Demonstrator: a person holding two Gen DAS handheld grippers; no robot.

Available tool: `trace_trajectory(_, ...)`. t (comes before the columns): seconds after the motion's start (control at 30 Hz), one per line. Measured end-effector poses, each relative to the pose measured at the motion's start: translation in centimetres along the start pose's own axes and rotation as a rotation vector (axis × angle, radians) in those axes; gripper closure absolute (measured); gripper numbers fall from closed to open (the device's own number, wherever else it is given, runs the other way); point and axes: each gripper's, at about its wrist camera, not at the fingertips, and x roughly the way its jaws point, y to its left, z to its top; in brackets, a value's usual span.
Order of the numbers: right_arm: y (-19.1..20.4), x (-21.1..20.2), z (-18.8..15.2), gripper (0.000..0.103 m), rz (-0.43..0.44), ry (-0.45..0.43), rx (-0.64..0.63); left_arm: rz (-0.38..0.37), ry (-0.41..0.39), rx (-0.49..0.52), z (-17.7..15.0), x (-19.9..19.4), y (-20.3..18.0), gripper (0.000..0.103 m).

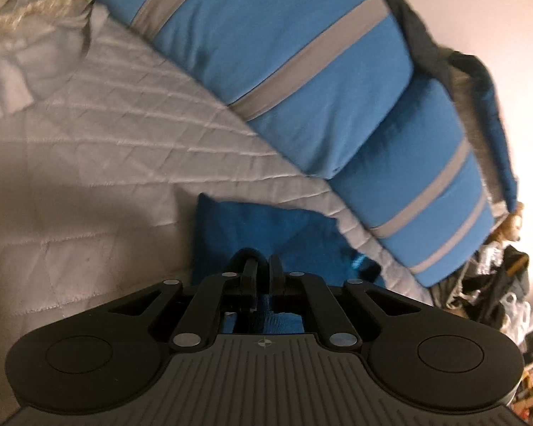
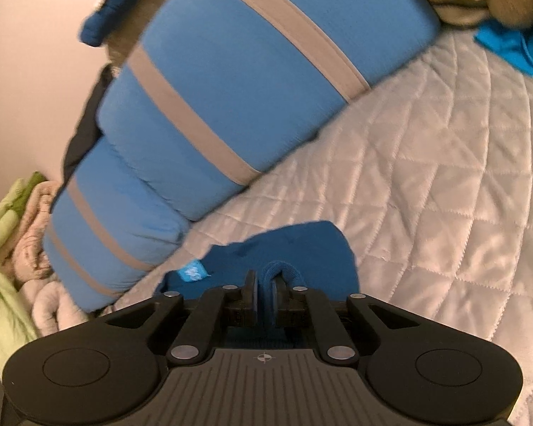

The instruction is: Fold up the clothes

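A dark blue garment [image 1: 252,227] lies bunched on the quilted grey bedspread [image 1: 106,142], right in front of both grippers. My left gripper [image 1: 263,269] is shut on its near edge, with blue cloth showing between the black fingers. In the right wrist view the same garment [image 2: 302,245] spreads ahead, and a folded hem of it runs between the pads of my right gripper [image 2: 264,284], which is shut on it. A light blue label [image 2: 195,271] sticks out at the garment's left edge. The part of the garment under the grippers is hidden.
Two blue pillows with grey stripes [image 1: 302,53] [image 2: 248,71] lie just beyond the garment, against the wall. A bright blue cloth [image 2: 511,49] lies at the far right of the bedspread [image 2: 426,177]. Green and beige fabrics [image 2: 17,234] are piled at the left. Clutter [image 1: 497,284] stands past the bed's edge.
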Motion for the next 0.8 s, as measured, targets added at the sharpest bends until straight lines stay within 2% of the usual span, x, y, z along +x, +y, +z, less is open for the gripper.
trace_trajectory(0.03,-0.3,0.4,-0.1,0.081,-0.008,0.007,0.013,0.008,0.008,-0.023,0.0,0.3,0.3,0.095)
trace_trajectory(0.07,-0.6,0.5,-0.3,0.07,-0.011,0.009,0.022,0.01,0.013,-0.044,-0.1,0.5,0.6,0.088)
trace_trajectory(0.1,-0.8,0.6,-0.4,0.064,-0.014,0.011,0.031,0.005,0.013,-0.059,-0.1,0.6,0.8,0.074)
trace_trajectory(0.17,-0.9,0.4,-0.6,0.04,-0.002,0.008,0.036,-0.009,0.002,-0.072,-0.2,0.2,0.9,0.058)
trace_trajectory(0.23,-0.7,-0.4,-0.8,0.034,0.007,-0.002,0.026,-0.024,-0.004,-0.077,-0.3,-0.4,0.8,0.05)
trace_trajectory(0.43,-0.1,-2.7,-1.1,0.032,0.022,0.009,0.0,-0.057,0.038,-0.074,-1.1,-2.0,0.4,0.048)
trace_trajectory(0.63,0.7,-3.9,-3.3,0.032,0.049,0.061,-0.038,-0.082,0.084,-0.063,-2.4,-2.3,0.2,0.048)
trace_trajectory(0.8,1.3,-3.6,-4.2,0.034,0.051,0.092,-0.057,-0.053,0.108,-0.052,-2.9,-2.1,-0.1,0.048)
